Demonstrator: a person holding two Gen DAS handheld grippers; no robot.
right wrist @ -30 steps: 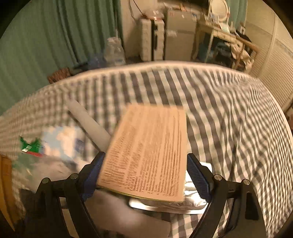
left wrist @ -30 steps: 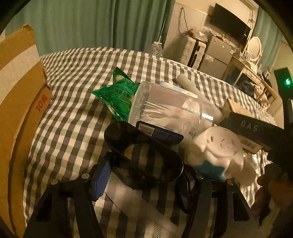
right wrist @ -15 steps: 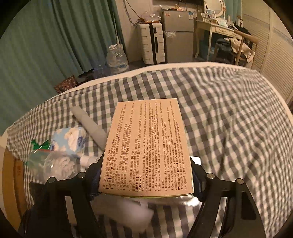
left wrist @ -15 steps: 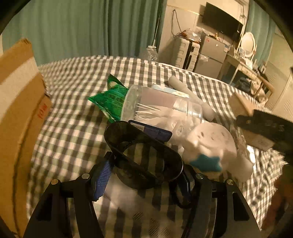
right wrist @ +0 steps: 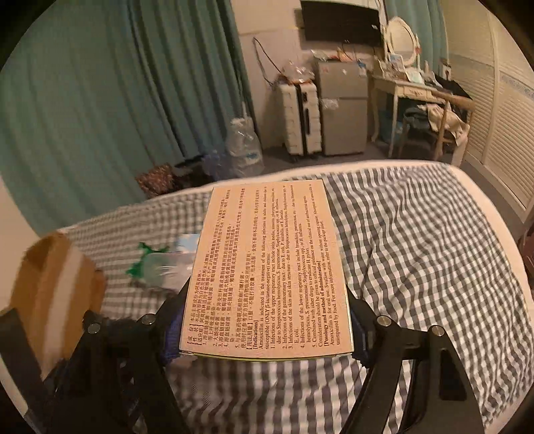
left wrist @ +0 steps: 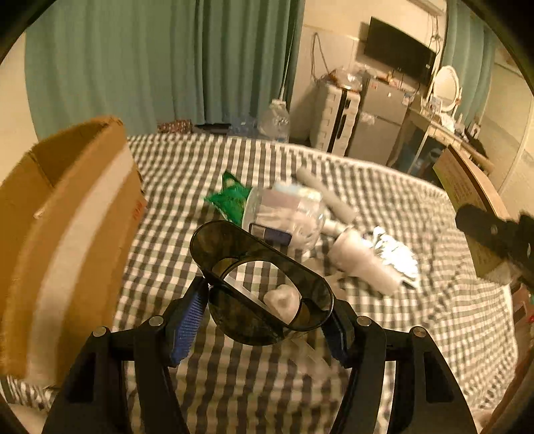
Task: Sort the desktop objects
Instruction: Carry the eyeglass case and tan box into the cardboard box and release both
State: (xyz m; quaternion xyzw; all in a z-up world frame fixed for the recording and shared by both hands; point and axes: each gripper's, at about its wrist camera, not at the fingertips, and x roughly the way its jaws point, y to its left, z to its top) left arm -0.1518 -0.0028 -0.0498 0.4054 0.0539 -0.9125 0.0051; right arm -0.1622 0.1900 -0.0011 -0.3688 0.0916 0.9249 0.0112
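Dark oval holder (left wrist: 263,283) and tan medicine box (right wrist: 267,273), both held above the checked bed.

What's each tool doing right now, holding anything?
Left tool: closed on the dark smoky plastic oval container.
Right tool: closed on the tan medicine box.

Warm, dim light. Teal curtains (right wrist: 100,100) cover the far wall; a white suitcase (right wrist: 302,118) stands beside what looks like a small fridge (right wrist: 342,110), under a dark wall-mounted screen (right wrist: 340,21).
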